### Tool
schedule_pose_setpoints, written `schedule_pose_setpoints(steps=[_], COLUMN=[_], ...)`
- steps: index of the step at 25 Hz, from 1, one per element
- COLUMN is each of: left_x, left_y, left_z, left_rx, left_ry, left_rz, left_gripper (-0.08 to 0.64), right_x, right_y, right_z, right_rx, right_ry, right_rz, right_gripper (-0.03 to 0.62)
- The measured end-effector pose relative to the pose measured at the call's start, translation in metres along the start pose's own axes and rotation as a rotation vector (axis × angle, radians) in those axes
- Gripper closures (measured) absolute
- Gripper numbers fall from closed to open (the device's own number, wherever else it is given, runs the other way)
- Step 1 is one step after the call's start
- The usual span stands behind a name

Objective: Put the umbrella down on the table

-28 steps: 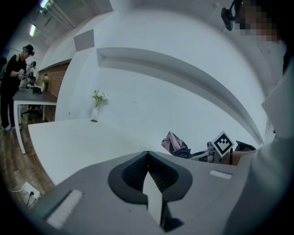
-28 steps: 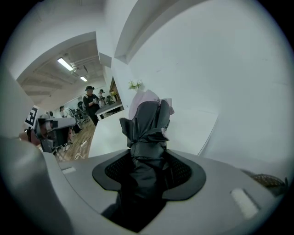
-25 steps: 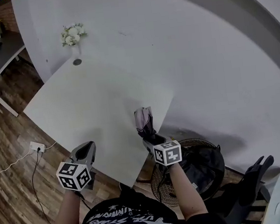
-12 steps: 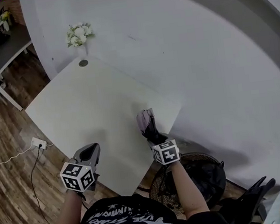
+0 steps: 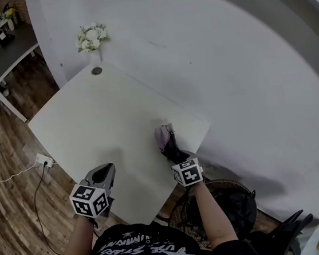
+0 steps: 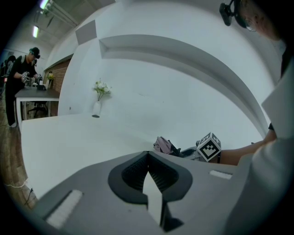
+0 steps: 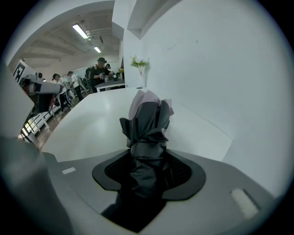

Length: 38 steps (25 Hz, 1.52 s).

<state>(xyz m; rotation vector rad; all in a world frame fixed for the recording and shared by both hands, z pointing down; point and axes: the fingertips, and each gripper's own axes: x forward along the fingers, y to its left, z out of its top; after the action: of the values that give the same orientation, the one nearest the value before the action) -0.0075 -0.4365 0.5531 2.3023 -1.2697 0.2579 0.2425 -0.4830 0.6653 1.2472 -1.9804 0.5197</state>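
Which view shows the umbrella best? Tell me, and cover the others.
The right gripper view: the umbrella fills the centre, clamped in the right gripper, its folds plain. The head view shows only its small end over the table; the left gripper view, a small far-off bit.

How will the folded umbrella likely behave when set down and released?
Likely soft outside: fabric of the umbrella bunches and creases where the right gripper clamps it. Its loose pale folds may flop onto the table. Strapped into a rounded bundle, it could roll a little.

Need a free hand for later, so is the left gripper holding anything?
No, the left gripper is empty, its fingers meeting at the tips with nothing between them.
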Motion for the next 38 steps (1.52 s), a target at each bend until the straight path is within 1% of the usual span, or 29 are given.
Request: schedule_pose_setpoints(steps=[5,17,20,22,24,29,31,34,38], left_x=[0.004,0.001,-0.002,-0.004,-0.005,-0.018,-0.023,-0.031,-0.046], left_y=[0.0,0.001,0.001,0.002,0.002,0.001,0.001,0.002,0.004], left_z=[-0.001,-0.004,-0.005,-0.004,-0.003,0.002,0.006,0.011,0.019], left_rx=[-0.001,0.0,-0.002,-0.002,-0.002,0.008,0.014,0.027,0.036], left_ry=[0.008,0.013,0.009,0.003,-0.002,-0.021,-0.033,-0.048,-0.07], left_rz=[-0.003,0.0,-0.001,-0.002,-0.002,-0.003,-0.005,-0.011,-0.019], left_gripper=[0.557,0.557,0.557,0.557,0.557,0.557,0.555,0.555,0.555], right_x=[0.007,0.011,0.011,0.012,0.013,0.001,-0.008,-0.027,-0.056], right_y=[0.004,0.004,0.006,0.007,0.007,0.007,0.008,0.009,0.009], right_z=[0.0,-0.001,-0.002,-0.001,0.0,0.003,0.008,0.022,0.043], right_rx=[-0.021,-0.038,-0.047,-0.05,-0.041,-0.024,-0.018,0.016,0.091], right_ry=[0.016,0.005,0.002,-0.008,-0.02,-0.038,-0.062,-0.126,-0.213], right_rz=[0.012,0.002,-0.004,0.004,0.005,-0.014,-0.022,-0.048,-0.101], right_gripper=[0.356,0.345,0.334,0.316,0.299,0.285,0.29,0.305,0.375])
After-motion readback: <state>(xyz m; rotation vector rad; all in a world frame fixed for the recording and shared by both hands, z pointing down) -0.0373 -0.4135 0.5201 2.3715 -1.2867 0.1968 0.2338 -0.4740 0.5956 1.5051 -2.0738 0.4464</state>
